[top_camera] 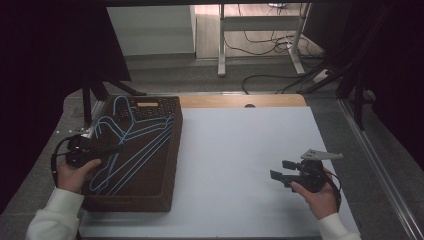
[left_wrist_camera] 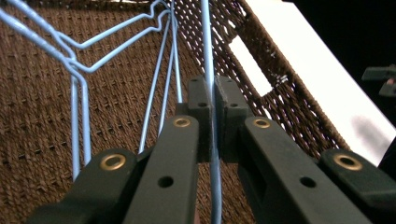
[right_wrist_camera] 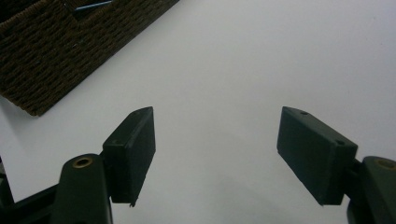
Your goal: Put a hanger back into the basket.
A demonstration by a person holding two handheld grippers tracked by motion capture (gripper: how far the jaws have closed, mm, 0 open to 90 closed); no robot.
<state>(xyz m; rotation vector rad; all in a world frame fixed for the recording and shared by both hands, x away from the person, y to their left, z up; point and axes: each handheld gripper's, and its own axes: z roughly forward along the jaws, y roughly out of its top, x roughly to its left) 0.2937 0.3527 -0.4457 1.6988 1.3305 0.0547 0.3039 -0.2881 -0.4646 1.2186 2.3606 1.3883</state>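
No writing, label, brand, number or sign can be read anywhere in these pictures.

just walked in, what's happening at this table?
A person works two handheld grippers at a white table. The left gripper is shut on the wire of a blue hanger inside the brown woven basket, where more blue hangers lie. The right gripper hangs open above the bare tabletop, holding nothing.
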